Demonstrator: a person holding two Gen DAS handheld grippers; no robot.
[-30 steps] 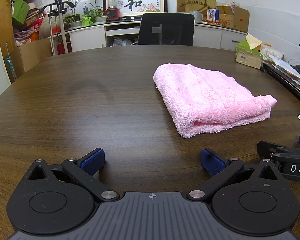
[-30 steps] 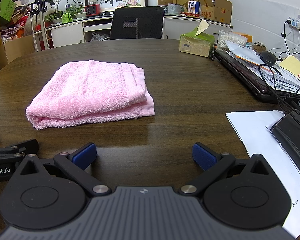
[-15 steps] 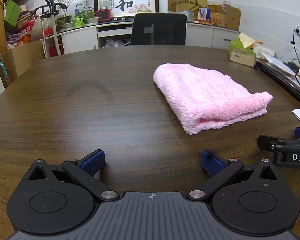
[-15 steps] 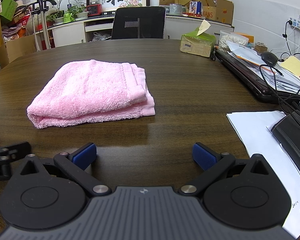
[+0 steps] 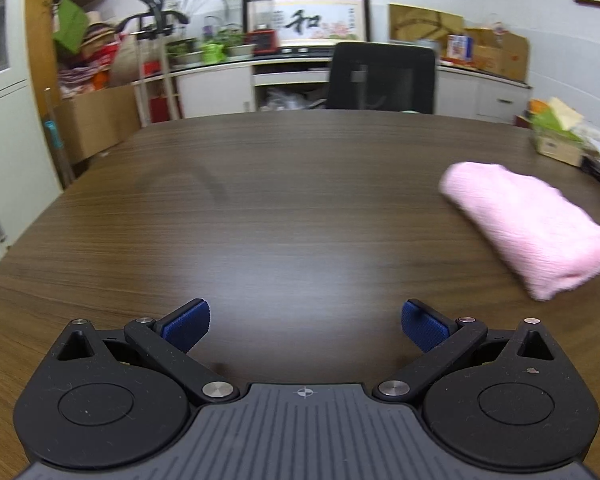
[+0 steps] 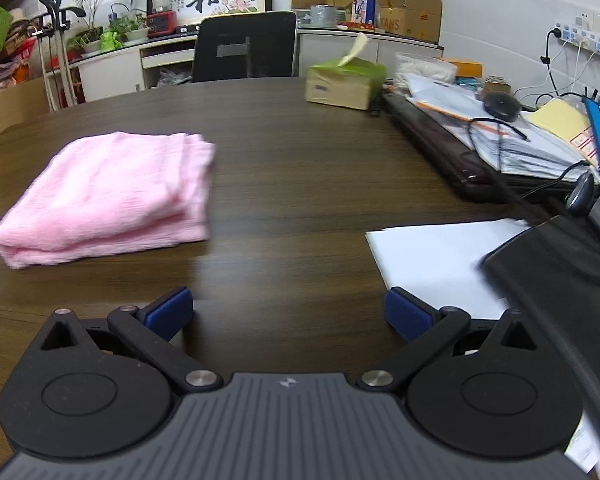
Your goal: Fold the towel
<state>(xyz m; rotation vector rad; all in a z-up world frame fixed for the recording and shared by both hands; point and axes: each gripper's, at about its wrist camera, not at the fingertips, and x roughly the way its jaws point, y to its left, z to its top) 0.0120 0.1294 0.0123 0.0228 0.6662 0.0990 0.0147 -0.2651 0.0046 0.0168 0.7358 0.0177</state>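
Through the left wrist camera I see my left gripper with its blue pads spread wide and nothing between them, aimed at bare brown table. The pink towel lies well off to the right of that gripper and ahead of it, already a thick folded bundle, its long axis running from near the tissue box down toward the picture's right edge; its near end is partly cut off by the frame. Through the right wrist camera, my right gripper is likewise wide apart and holding nothing, hovering low over the table. Here the towel sits ahead and to the left of the claw, its stacked layers showing along the near edge and its free hems toward the tissue box side. White paper lies on the far side of the claw from the towel. I judge the fold essentially done. If another fold is wanted, the right gripper looks nearer, and either claw must swing inward toward the towel, since neither points at it.
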